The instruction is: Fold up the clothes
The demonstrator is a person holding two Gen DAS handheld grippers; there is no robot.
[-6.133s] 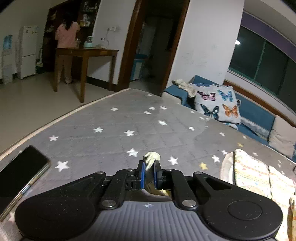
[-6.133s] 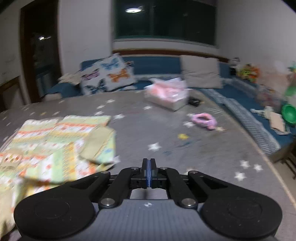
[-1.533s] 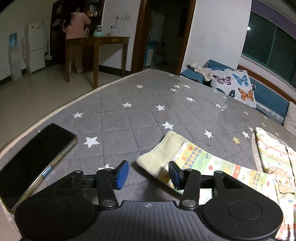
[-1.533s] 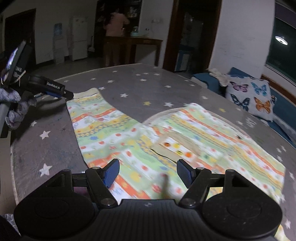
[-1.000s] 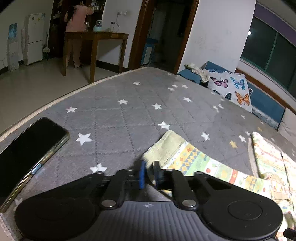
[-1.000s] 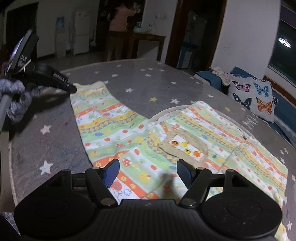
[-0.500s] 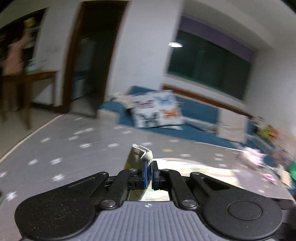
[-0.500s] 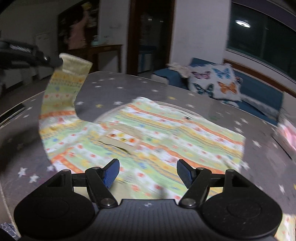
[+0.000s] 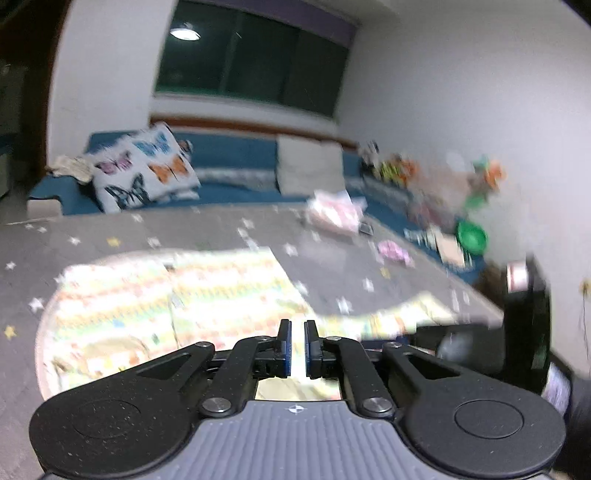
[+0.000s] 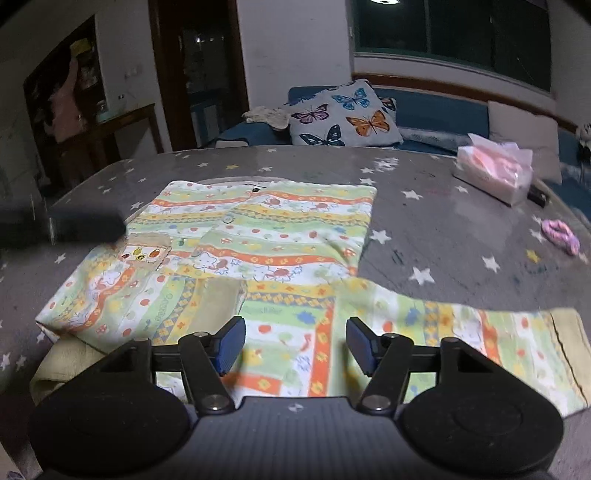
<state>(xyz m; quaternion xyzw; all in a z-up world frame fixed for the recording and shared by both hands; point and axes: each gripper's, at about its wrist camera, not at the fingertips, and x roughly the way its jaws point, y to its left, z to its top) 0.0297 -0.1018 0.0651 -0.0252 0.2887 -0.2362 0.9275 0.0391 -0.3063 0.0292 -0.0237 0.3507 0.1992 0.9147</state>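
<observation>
Fold clothes: early stage, one sleeve folded in.

The patterned shirt (image 10: 266, 236) lies flat on the star-print surface (image 10: 436, 221). Its other sleeve (image 10: 480, 332) is outstretched, unfolded. The right tongs (image 10: 291, 343) hover released above it. The left tongs (image 9: 297, 347) are nearly clenched; whether they grip cloth, cannot tell.

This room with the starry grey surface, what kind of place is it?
Most likely a home living room at night. A blue sofa with a butterfly cushion runs under a dark window, and a patterned child's shirt lies spread on the star-print mat.
</observation>
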